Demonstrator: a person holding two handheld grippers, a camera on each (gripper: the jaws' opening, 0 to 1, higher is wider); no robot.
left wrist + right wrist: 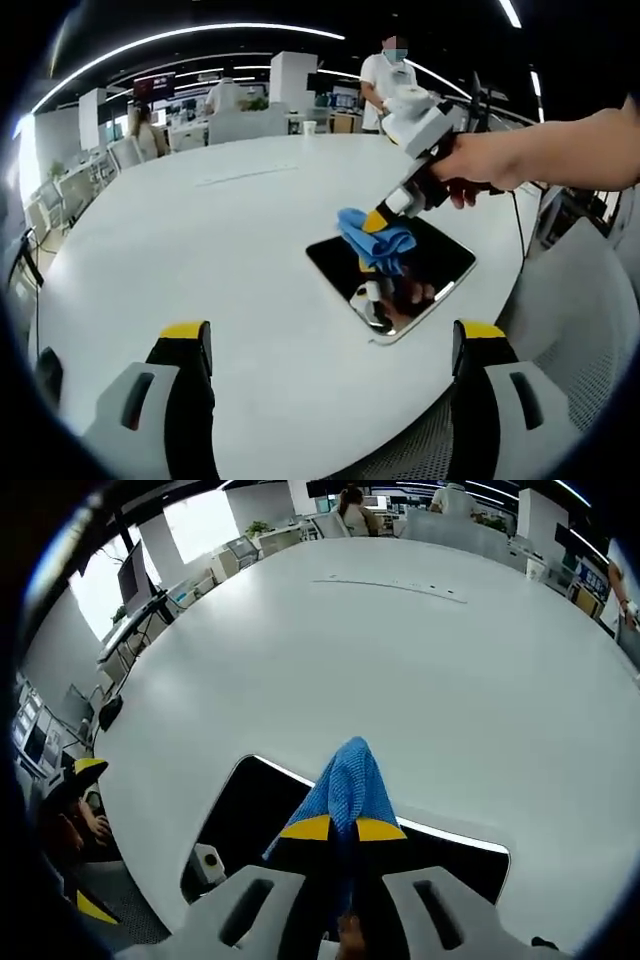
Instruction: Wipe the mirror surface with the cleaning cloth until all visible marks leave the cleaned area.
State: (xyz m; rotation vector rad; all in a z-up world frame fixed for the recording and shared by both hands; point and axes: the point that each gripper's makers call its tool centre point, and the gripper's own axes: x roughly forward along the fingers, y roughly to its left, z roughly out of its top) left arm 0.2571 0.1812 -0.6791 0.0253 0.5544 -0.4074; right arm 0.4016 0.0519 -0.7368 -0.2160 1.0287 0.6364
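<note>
My right hand-held gripper (343, 829), clamped on the cloth (349, 780), sits over the mirror (243, 815), whose long axis runs 8-to-4 on the counter (400, 670); left hand-held gripper (330, 345), jaws apart, is well back.

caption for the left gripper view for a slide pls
Right tool presses a crumpled blue cleaning cloth onto a dark rectangular mirror lying on a round white table.
</note>
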